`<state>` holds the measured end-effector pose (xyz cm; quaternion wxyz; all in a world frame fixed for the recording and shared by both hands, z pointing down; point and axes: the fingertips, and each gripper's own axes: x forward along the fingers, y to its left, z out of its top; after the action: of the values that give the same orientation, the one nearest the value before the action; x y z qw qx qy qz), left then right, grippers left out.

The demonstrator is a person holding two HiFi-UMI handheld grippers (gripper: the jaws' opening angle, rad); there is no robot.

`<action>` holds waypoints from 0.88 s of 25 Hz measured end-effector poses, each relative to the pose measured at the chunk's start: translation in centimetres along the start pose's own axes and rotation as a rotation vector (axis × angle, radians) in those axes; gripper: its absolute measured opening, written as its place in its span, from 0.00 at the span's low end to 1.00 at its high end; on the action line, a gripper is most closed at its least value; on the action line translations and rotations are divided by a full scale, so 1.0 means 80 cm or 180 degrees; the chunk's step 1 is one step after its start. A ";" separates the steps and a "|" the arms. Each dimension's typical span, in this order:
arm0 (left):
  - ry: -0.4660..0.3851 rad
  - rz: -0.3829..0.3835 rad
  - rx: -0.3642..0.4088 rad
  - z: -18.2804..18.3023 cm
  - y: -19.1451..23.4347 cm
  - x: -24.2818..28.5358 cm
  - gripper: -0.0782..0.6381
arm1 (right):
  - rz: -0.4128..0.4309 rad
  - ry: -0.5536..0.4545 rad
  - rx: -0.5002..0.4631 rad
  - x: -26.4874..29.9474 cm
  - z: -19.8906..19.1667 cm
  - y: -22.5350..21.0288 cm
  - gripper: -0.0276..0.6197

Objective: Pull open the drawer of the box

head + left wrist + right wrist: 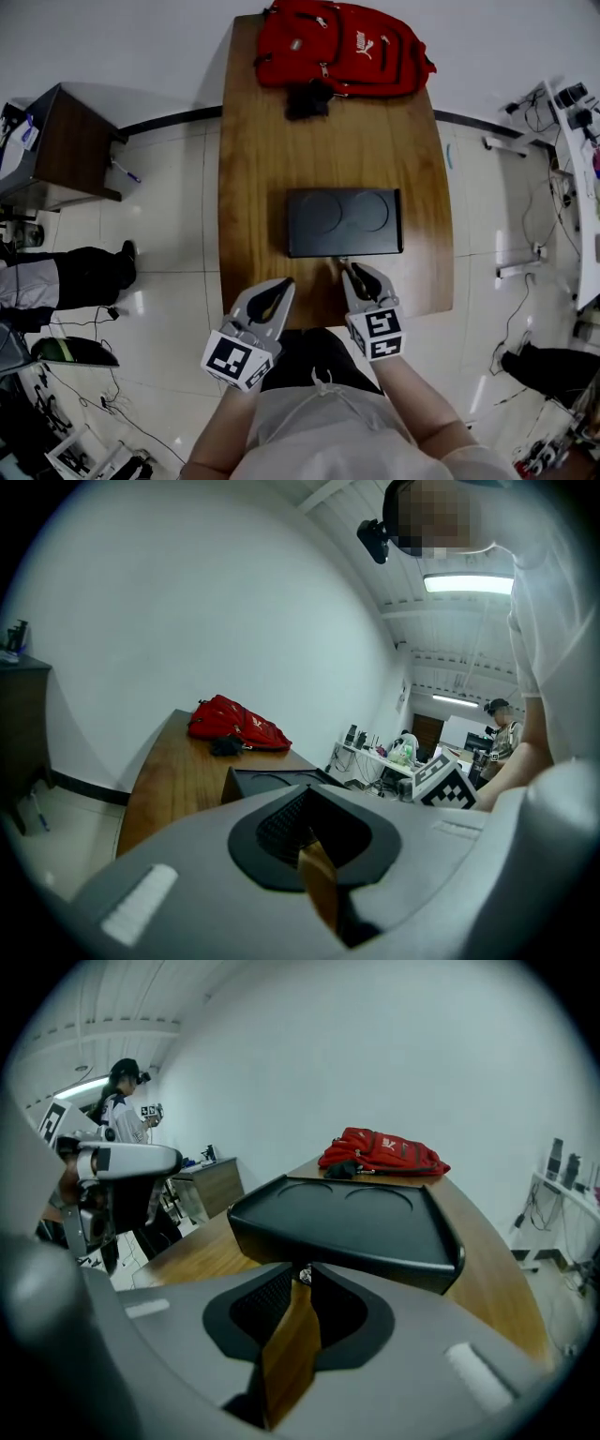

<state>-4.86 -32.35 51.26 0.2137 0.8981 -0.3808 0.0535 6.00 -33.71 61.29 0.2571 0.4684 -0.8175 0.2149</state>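
A flat black box (343,222) with two round recesses in its lid lies in the middle of the wooden table (253,187). Its drawer front faces me and looks closed. My right gripper (343,266) reaches the box's near edge. In the right gripper view, the right gripper (303,1275) has its tips pinched on a small silver knob (302,1279) under the box (347,1218). My left gripper (286,282) hovers shut over the table's near edge, left of the box and apart from it. The left gripper (305,799) holds nothing, and the box (272,782) lies just beyond it.
A red backpack (342,45) and a small black item (307,98) lie at the table's far end. A dark side cabinet (61,145) and a person's legs (66,277) are on the left. A white desk (581,169) with cables stands at the right.
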 end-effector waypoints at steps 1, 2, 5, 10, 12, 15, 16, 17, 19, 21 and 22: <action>-0.0006 0.0003 -0.0022 -0.002 0.003 0.002 0.12 | -0.0003 0.0005 0.0035 0.005 -0.002 0.000 0.13; -0.0015 0.0002 -0.0043 -0.004 0.004 0.003 0.12 | -0.0015 0.0011 0.0051 0.010 -0.004 0.000 0.15; -0.0005 -0.0053 -0.0080 -0.011 0.000 0.011 0.12 | -0.0061 0.0054 0.0095 0.022 -0.012 -0.006 0.18; 0.0132 -0.0116 -0.0152 -0.029 -0.002 0.017 0.12 | -0.0015 0.0112 0.0421 0.032 -0.024 -0.008 0.14; 0.0172 -0.0137 -0.0169 -0.035 -0.005 0.018 0.12 | 0.0009 0.0105 0.0462 0.033 -0.026 -0.008 0.14; 0.0194 -0.0184 -0.0170 -0.039 -0.011 0.021 0.12 | 0.0034 0.0101 0.0475 0.034 -0.027 -0.009 0.15; 0.0190 -0.0196 -0.0169 -0.039 -0.012 0.021 0.12 | 0.0043 0.0102 0.0477 0.034 -0.027 -0.009 0.15; 0.0186 -0.0203 -0.0169 -0.039 -0.013 0.021 0.12 | 0.0050 0.0101 0.0480 0.034 -0.027 -0.009 0.15; 0.0186 -0.0208 -0.0170 -0.039 -0.016 0.021 0.12 | 0.0069 0.0097 0.0485 0.032 -0.029 -0.008 0.15; 0.0205 -0.0202 -0.0149 -0.039 -0.019 0.021 0.12 | 0.0093 0.0091 0.0490 0.029 -0.031 -0.007 0.15; 0.0212 -0.0195 -0.0141 -0.039 -0.020 0.020 0.12 | 0.0103 0.0094 0.0487 0.027 -0.032 -0.006 0.15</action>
<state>-2.39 -31.11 53.98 0.2475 0.9021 -0.3468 0.0683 6.07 -33.82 64.69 0.2291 0.4702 -0.8023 0.2877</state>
